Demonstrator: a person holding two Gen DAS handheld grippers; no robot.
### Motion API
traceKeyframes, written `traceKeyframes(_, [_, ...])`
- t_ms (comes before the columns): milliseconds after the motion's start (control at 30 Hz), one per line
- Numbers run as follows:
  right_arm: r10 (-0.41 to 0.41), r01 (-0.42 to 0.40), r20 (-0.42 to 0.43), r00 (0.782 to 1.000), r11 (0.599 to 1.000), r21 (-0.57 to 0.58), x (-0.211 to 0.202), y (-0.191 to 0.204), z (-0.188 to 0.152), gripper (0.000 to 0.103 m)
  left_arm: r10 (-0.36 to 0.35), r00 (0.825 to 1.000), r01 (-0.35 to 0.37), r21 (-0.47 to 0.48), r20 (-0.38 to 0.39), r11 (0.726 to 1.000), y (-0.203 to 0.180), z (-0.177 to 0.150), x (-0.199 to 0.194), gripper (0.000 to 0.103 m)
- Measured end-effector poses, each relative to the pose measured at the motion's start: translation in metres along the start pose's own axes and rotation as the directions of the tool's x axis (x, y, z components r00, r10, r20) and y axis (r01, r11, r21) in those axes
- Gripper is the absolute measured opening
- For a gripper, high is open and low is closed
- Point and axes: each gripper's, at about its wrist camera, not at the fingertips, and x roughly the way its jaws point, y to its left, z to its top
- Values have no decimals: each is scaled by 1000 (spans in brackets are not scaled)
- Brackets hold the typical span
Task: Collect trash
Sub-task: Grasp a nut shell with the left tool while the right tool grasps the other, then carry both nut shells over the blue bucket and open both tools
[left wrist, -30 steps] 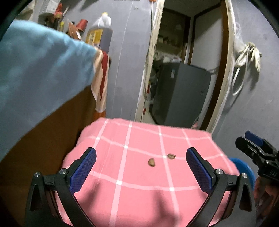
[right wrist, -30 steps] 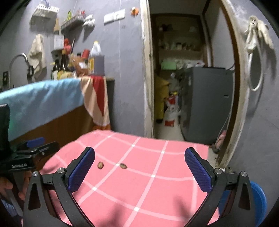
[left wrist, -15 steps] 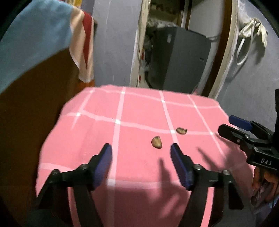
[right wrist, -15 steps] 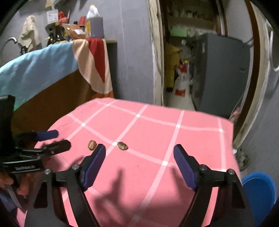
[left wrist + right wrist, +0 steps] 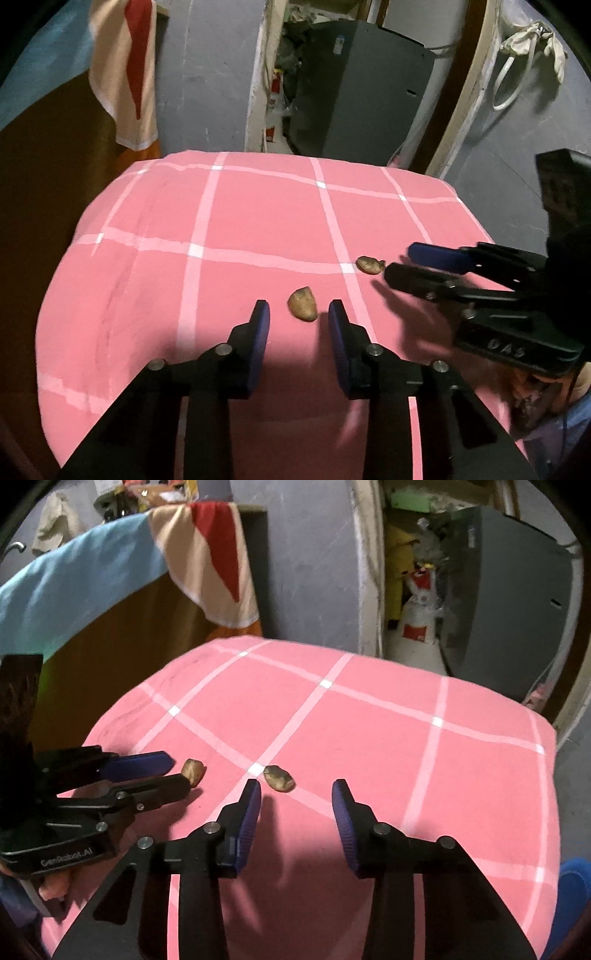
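2 brown scraps are seen on the pink checked cloth of the tabletop (image 5: 147,229). The nearer scrap (image 5: 303,303) is flanked, untouched, by the closing pads of the left hand-held gripper (image 5: 298,314). The farther scrap (image 5: 279,777), beside the cloth's white stripe crossing, lies just ahead of the closing, empty right hand-held gripper (image 5: 295,792).

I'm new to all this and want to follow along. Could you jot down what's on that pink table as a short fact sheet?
surface: pink checked cloth
trash: two small brown scraps, apart
left scrap: just ahead of the left gripper, untouched
right scrap: just ahead of the right gripper, untouched
jaws: both pairs closing, nothing gripped
beside table: blue object
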Motion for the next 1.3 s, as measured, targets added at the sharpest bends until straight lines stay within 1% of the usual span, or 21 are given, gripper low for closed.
traceKeyframes(167, [30,-31,-49,998,1000,-6,12,1,6,28,-21,1000,21,-5,-23,1000,-2,6,5,18])
traceKeyframes(233, [30,-31,-61,998,999,-13,15,2,8,25,-19,999,18,-4,-32,1000,-3,7,7,12])
traceKeyframes(333, [32,-33,-75,997,999,-21,18,3,12,15,-15,999,15,-2,-29,1000,-5,7,6,12])
traceKeyframes(500, [20,-23,-74,997,999,-36,16,5,9,13,-18,1000,18,-14,-19,1000,-8,5,2,12])
traceKeyframes(567, [18,-19,-59,998,999,-27,11,5,5,13,-22,1000,22,-24,-5,999,-10,4,-1,12])
traceKeyframes(667, [14,-14,-12,1000,1000,-7,-4,6,-3,13,-24,999,26,-61,46,998,-11,3,-11,12])
traceKeyframes(733, [3,-3,44,999,1000,13,-22,4,-11,13,-30,995,38,-85,91,996,-16,2,-20,12])
traceKeyframes(800, [-9,5,103,995,999,34,-41,2,-17,13,-27,990,40,-87,138,995,-23,2,-31,12])
traceKeyframes(867, [-25,18,175,984,999,45,-62,0,-23,13,-27,981,44,-80,194,996,-34,2,-43,12])
traceKeyframes(933, [-59,47,259,964,998,51,-89,-1,-29,13,-41,966,61,-69,256,996,-49,2,-56,12])
traceKeyframes(967, [-71,58,286,956,997,53,-98,-1,-31,13,-50,958,71,-64,282,995,-54,2,-62,12])
traceKeyframes(1033, [-99,82,354,930,995,62,-123,-3,-35,13,-67,940,86,-44,336,995,-71,3,-74,12])
traceKeyframes(1100, [-132,110,416,900,991,75,-148,-5,-39,13,-81,917,93,-12,390,996,-90,5,-87,12])
traceKeyframes(1233, [-200,165,511,836,980,114,-193,-13,-51,13,-125,877,119,43,465,992,-120,10,-104,12])
traceKeyframes(1267, [-214,176,523,825,977,121,-199,-15,-52,13,-138,866,128,54,480,990,-127,11,-108,12])
traceKeyframes(1300, [-236,196,540,808,972,133,-210,-17,-55,13,-153,856,138,66,494,988,-135,11,-111,12])
